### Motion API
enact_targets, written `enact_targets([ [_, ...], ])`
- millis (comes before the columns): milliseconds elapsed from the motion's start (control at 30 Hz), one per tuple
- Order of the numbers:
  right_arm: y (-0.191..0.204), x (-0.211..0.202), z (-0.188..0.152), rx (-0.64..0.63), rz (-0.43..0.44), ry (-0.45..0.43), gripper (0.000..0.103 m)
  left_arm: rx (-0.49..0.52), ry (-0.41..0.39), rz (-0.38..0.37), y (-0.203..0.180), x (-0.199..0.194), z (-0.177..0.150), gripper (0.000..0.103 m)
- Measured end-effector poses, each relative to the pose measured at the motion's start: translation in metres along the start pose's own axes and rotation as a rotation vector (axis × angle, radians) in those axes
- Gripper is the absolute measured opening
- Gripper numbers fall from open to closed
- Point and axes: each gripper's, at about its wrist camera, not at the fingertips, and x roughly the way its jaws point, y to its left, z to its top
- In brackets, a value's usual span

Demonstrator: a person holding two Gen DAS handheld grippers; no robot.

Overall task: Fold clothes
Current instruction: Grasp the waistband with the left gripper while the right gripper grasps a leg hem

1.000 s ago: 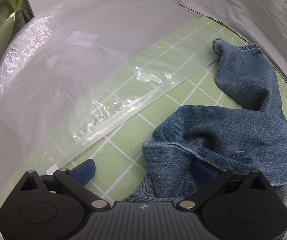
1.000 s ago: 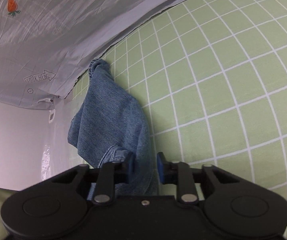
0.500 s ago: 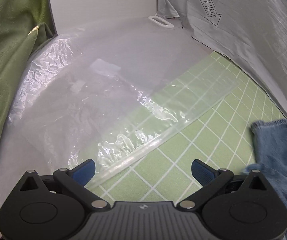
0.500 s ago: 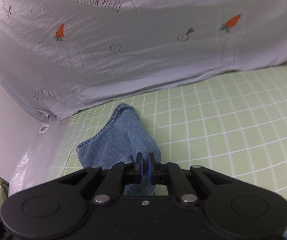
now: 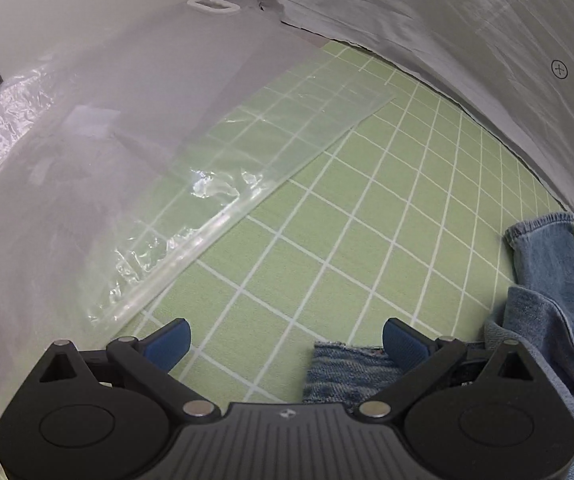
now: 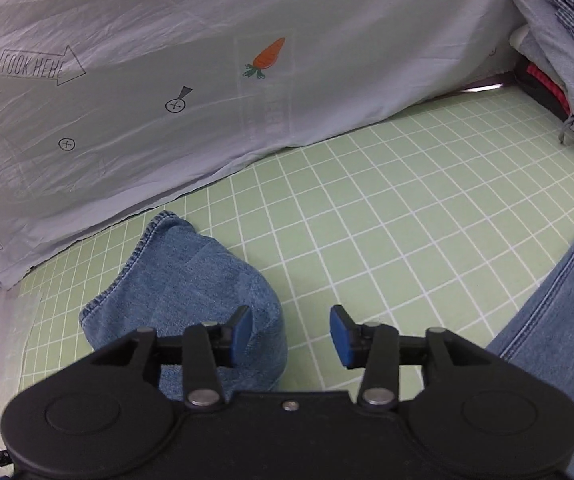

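Blue denim jeans [image 5: 547,288] lie crumpled on the green grid mat [image 5: 327,240] at the right of the left wrist view, with a frayed hem [image 5: 343,372] just under my right finger. My left gripper [image 5: 287,340] is open and holds nothing. In the right wrist view a jeans leg [image 6: 191,280] with a stitched hem lies ahead to the left, and another leg [image 6: 559,320] runs along the right edge. My right gripper [image 6: 291,332] is open above the mat, its left pad over the folded leg, nothing between the pads.
A clear plastic bag [image 5: 167,160] covers the mat's left side. A grey cloth with carrot prints [image 6: 207,80] hangs along the back. A pile of folded clothes [image 6: 559,52] sits at the far right corner.
My right gripper was shut on the jeans leg and has now opened and let it go. My left gripper swung away from the jeans, staying open.
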Motion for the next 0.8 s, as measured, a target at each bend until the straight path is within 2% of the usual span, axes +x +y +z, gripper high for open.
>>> enact_targets([
  [33,-0.001,0.004,0.0,0.016,0.007,0.014,0.056,-0.026,0.003,-0.025,0.004,-0.001,0.001,0.101],
  [167,-0.007,0.023,-0.003,0.052,0.025,0.061,0.062,-0.12,0.014,-0.136,0.019,-0.006,0.003,0.101],
  [267,-0.007,0.04,0.0,0.064,0.04,0.104,0.065,-0.125,0.054,-0.208,0.02,-0.005,0.003,0.101],
  [333,-0.005,0.05,0.002,0.058,0.044,0.123,0.067,-0.119,0.092,-0.228,0.017,-0.001,-0.001,0.101],
  [467,-0.003,0.066,0.004,0.061,0.054,0.157,0.069,-0.108,0.099,-0.205,0.012,0.002,-0.007,0.099],
  [500,-0.002,0.068,0.004,0.057,0.06,0.158,0.069,-0.105,0.1,-0.198,0.01,0.003,-0.009,0.09],
  [533,-0.001,0.07,0.004,0.049,0.065,0.155,0.067,-0.102,0.101,-0.191,0.009,0.003,-0.01,0.077],
  [567,0.0,0.07,0.004,0.036,0.069,0.15,0.051,-0.099,0.102,-0.184,0.008,0.004,-0.012,0.074],
  [600,0.001,0.069,0.005,0.02,0.073,0.142,0.039,-0.096,0.103,-0.178,0.006,0.005,-0.013,0.055],
  [633,0.003,0.069,0.005,0.0,0.077,0.137,0.021,-0.094,0.104,-0.171,0.005,0.005,-0.015,0.043],
  [667,0.005,0.066,0.006,-0.022,0.082,0.126,0.013,-0.091,0.104,-0.164,0.004,0.006,-0.016,0.036],
  [700,0.008,0.062,0.008,-0.052,0.092,0.106,0.009,-0.088,0.105,-0.157,0.002,0.007,-0.018,0.025],
  [800,0.023,0.038,0.015,-0.202,0.061,-0.012,0.007,-0.135,0.055,-0.133,0.011,-0.001,-0.018,0.02],
])
